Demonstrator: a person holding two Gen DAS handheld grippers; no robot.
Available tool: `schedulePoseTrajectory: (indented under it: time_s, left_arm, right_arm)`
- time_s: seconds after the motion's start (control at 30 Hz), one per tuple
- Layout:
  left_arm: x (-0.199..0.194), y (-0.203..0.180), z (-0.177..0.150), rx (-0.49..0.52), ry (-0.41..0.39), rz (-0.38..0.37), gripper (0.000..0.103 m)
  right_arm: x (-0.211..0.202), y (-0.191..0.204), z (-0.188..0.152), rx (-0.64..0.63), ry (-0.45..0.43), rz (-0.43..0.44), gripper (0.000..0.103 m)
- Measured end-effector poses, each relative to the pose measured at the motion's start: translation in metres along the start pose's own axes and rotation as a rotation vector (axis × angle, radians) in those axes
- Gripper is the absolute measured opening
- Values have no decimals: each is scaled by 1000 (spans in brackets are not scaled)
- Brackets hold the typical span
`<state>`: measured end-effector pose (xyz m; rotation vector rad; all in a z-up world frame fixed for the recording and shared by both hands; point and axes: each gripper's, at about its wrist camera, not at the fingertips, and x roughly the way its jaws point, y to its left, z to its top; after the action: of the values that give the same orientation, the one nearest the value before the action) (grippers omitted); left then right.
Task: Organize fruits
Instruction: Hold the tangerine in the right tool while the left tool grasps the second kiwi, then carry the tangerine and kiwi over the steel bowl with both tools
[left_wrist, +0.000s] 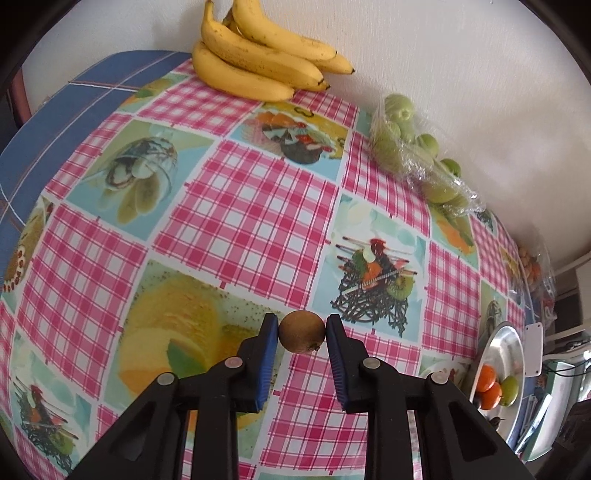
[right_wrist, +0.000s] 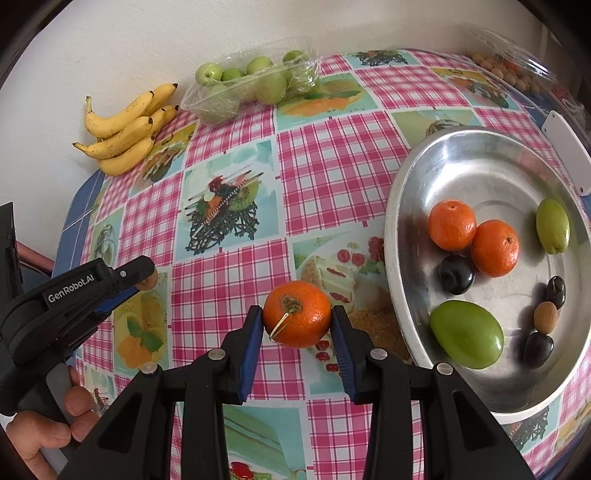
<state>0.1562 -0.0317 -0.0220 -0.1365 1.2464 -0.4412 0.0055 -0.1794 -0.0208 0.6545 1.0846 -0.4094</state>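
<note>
Now left tongs (left_wrist: 302, 328) clamp a kiwi (left_wrist: 302, 332); right tongs (right_wrist: 297, 317) clamp an orange (right_wrist: 297, 314).

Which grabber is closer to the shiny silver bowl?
Right. The right gripper, holding an orange, sits just beside the bowl. The left gripper, holding a kiwi, is farther away across the table.

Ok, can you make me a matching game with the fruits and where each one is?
Things:
1. kiwi
2. tangerine with the stem
3. bananas
4. big green fruit

Places:
A. in the metal tray
B. squeezed in the left tool
C. by the wall, at the table's far corner
D. squeezed in the right tool

Pairs: 1-B, 2-D, 3-C, 4-A
</note>
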Motion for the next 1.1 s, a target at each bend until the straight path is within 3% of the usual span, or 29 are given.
schedulePoseTrajectory:
  time_s: [0.57, 1.1]
  left_arm:
    - [-30, -9, -2, -2, -54, 2, 29]
    - [-32, -127, -41, 218, -4, -87, 29]
  right_arm:
    - [-25, -12, 3, 7, -30, 25, 39]
    - [-63, -106, 4, 128, -67, -74, 39]
